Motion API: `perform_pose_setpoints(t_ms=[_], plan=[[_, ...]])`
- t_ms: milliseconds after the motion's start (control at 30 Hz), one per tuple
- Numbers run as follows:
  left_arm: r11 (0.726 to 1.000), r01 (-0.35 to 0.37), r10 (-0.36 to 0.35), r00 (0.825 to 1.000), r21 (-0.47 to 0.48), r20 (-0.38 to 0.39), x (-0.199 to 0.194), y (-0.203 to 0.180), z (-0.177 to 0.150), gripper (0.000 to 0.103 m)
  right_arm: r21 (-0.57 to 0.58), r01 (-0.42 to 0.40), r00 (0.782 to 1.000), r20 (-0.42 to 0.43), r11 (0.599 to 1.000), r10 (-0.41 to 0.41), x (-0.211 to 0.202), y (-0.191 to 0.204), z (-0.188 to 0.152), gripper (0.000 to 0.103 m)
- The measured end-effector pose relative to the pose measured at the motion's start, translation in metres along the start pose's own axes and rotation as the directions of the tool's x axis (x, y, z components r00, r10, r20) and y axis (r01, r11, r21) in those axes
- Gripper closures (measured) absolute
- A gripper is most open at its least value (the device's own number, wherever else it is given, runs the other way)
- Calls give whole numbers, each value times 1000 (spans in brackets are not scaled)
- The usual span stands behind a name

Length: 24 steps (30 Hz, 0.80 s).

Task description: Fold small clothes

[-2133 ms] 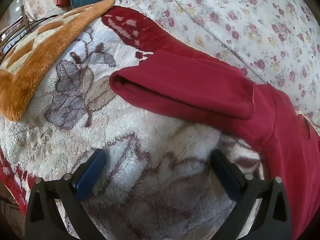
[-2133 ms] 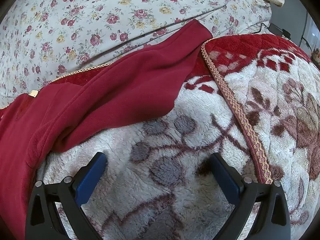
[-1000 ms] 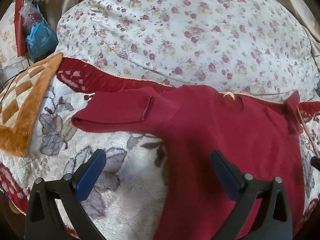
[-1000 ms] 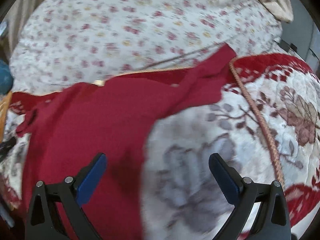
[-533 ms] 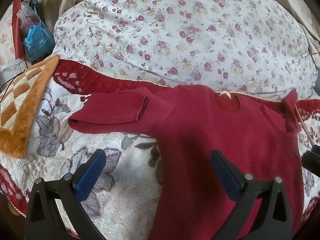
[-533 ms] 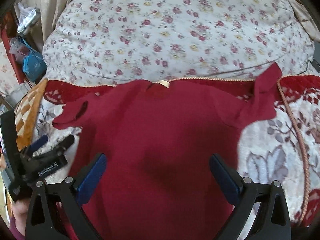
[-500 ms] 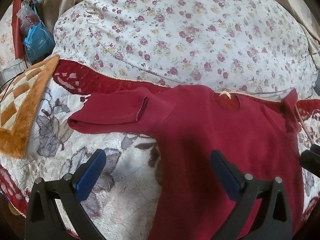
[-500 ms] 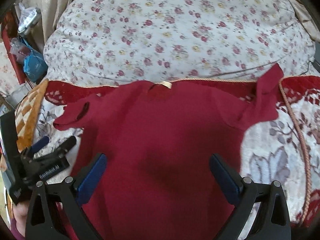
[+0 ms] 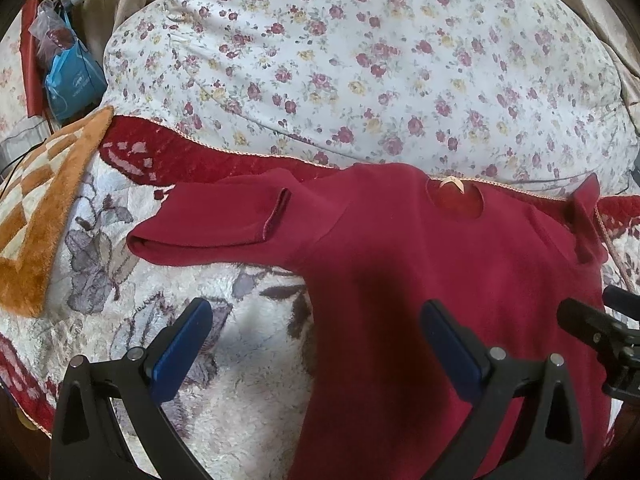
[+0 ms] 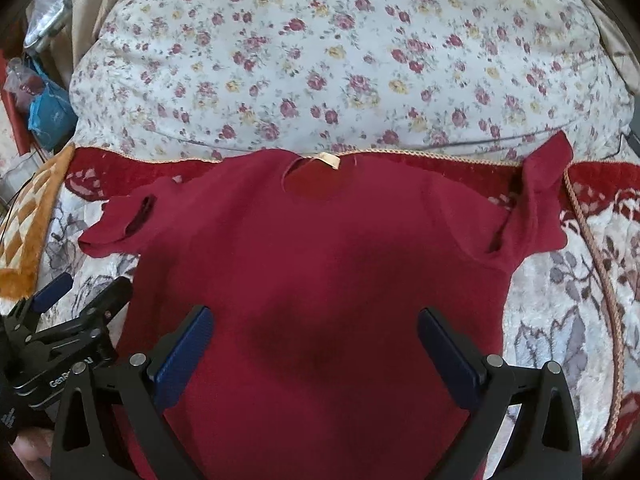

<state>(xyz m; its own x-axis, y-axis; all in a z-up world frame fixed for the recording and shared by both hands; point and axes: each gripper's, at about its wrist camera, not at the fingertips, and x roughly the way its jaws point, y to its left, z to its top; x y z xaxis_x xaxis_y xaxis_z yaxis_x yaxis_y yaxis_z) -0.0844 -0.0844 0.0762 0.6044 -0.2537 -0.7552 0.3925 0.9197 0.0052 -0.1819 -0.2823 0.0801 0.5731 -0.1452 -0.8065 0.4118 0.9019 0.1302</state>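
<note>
While both grippers hung above it, the bed showed two layers: a white floral quilt (image 10: 360, 60) bulged across its far side, and a plush blanket (image 9: 240, 380) with red borders and grey leaf shapes covered the near side. On that blanket lay the red shirt (image 10: 320, 280), spread flat with its front up, its neckline at the blanket's gold-trimmed far edge, just beside the quilt. A small pale tag (image 10: 329, 159) showed inside the neck opening. Beyond the shirt's one side lay an orange-and-cream checked mat (image 9: 36, 208), overlapping the blanket, and past that a blue plastic bag (image 9: 70, 84) sat by the quilt's corner. The shirt's sleeve (image 9: 208, 224) nearest the mat was doubled back on itself, cuff turned toward the body; the other sleeve (image 10: 538, 208) was bunched and crumpled at the blanket's corded edge. The left gripper (image 9: 316, 350) hovered over the shirt's mat-side edge, its jaws spread wide and holding nothing. The right gripper (image 10: 314, 350) hovered over the middle of the shirt's body, jaws likewise spread wide and empty.
</note>
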Motion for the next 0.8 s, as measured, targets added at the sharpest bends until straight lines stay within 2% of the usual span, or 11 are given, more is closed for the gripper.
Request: perform_pose_setpoints(t_ms=[267, 500, 800], plan=[[1000, -6, 6, 1000, 3, -23, 9, -2, -1, 0, 16, 24, 1000, 14, 1000, -24, 7, -7, -2, 0], [1000, -20, 21, 1000, 21, -12, 11, -6, -3, 0, 57, -4, 1000, -1, 998, 4, 14, -14, -5, 0], [998, -35, 35, 999, 50, -5, 13, -12, -4, 0, 42, 23, 1000, 11, 999, -24, 15, -14, -4, 0]])
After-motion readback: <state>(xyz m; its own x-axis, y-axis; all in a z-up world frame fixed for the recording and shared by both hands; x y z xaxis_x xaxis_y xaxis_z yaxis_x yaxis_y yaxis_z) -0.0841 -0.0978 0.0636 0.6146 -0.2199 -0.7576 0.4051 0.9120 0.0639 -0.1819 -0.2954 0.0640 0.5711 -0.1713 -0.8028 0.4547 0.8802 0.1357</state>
